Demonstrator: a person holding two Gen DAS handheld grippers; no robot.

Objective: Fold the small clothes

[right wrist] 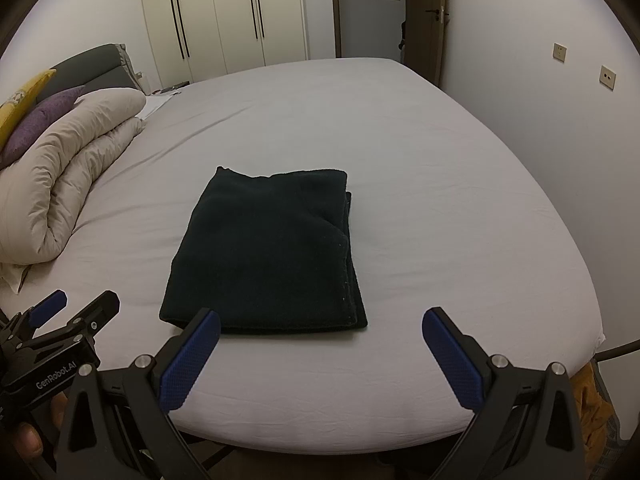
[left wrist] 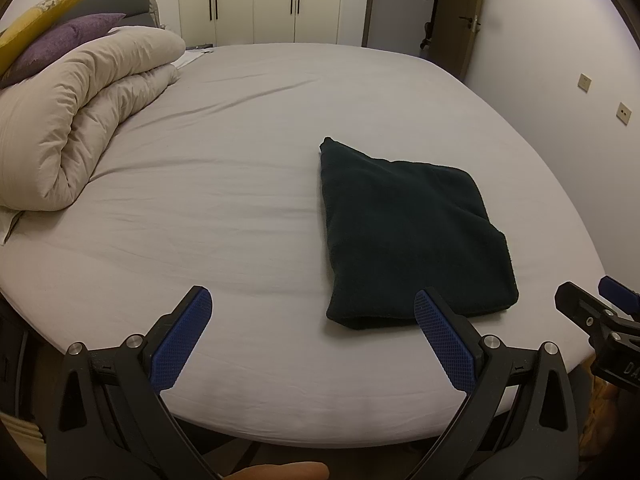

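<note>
Folded dark garment just beyond both tongs

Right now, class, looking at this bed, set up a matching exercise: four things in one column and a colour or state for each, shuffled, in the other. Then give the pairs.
Things:
1. dark garment
2. duvet
3. left claw
4. front cushion

Descriptions:
A. purple
B. rolled up, beige
C. folded flat on the sheet
D. open, holding nothing

Pairs: 1-C, 2-B, 3-D, 4-A
</note>
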